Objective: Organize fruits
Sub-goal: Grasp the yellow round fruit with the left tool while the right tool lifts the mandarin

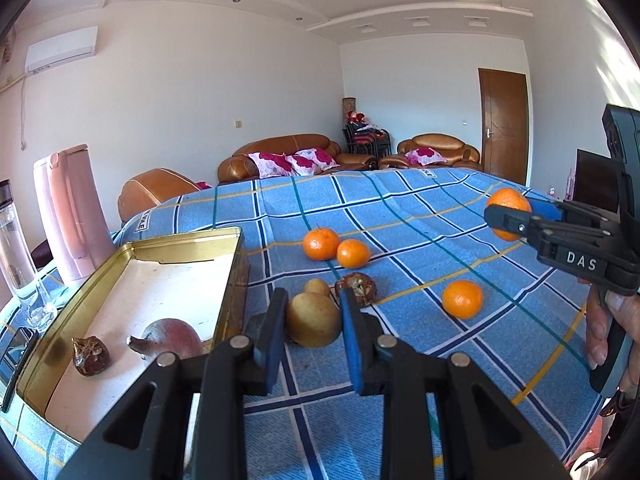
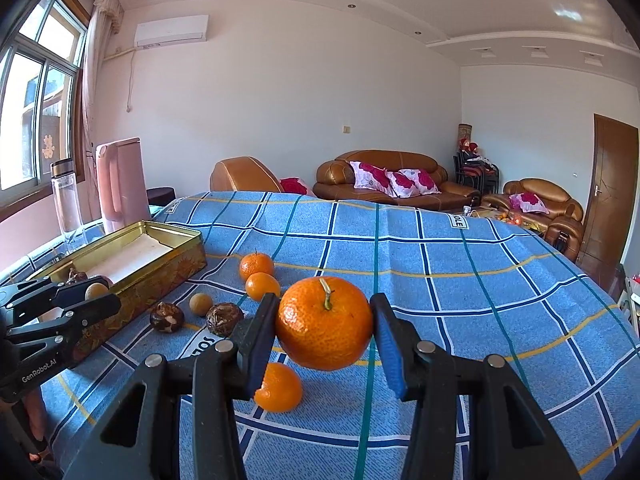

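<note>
The right gripper (image 2: 324, 332) grasps one orange (image 2: 324, 322) above the worktop (image 2: 460, 280); the left gripper (image 1: 313, 320) clamps one yellow fruit (image 1: 313, 320) beside the tin (image 1: 168, 240) at the left edge. Three oranges (image 1: 462, 298) lie loose.

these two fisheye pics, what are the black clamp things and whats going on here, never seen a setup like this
No robot here: a person holds a hand-operated gripper in each hand, and each gripper carries a wide-angle camera looking along its jaws. One picture comes from the left gripper, the other from the right gripper.

The left one is shut on a small yellowish fruit, close beside the gold tin. The right one is shut on a mandarin, lifted above the blue checked cloth.

In the tin lie a reddish fruit and a brown one. On the cloth are three more mandarins, a small yellowish fruit and two brown fruits. A pink kettle stands behind the tin.
</note>
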`<state>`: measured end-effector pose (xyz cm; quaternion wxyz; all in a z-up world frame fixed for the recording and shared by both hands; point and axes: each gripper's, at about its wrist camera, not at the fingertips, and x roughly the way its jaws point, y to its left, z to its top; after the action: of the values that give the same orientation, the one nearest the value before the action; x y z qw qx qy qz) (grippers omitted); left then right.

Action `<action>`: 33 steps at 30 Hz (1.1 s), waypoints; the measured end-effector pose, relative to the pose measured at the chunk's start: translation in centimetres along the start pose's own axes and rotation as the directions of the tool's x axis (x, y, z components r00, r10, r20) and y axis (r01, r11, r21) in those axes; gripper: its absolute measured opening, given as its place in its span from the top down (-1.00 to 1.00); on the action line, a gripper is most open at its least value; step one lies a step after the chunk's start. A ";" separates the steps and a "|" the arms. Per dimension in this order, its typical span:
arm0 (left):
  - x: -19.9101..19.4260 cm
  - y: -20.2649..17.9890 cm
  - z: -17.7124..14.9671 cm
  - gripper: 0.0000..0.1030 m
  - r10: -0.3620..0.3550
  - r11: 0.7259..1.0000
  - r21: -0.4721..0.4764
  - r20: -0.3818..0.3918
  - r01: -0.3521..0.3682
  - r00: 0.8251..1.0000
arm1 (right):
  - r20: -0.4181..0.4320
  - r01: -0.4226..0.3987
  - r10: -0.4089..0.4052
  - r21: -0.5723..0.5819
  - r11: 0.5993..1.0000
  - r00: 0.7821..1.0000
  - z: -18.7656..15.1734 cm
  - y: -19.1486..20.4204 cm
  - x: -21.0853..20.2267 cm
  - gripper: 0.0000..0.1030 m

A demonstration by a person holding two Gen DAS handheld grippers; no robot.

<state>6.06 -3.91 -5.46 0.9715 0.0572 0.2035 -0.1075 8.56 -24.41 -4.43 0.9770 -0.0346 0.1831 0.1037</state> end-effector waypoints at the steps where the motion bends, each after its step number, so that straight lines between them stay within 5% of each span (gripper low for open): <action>1: 0.0 0.0 0.0 0.46 0.000 1.000 0.003 0.003 0.000 1.000 | 0.003 -0.001 0.001 -0.001 1.000 1.000 0.0 0.0 -0.1 0.06; 33: -1.6 -0.2 0.0 0.46 0.028 1.000 0.007 0.084 -0.028 0.996 | 0.108 0.008 -0.003 -0.045 0.999 0.994 0.0 0.8 -2.0 0.06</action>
<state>4.55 -3.78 -4.79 0.9803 0.0595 0.1612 -0.0970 6.58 -24.04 -3.69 0.9847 -0.0515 0.1277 0.1068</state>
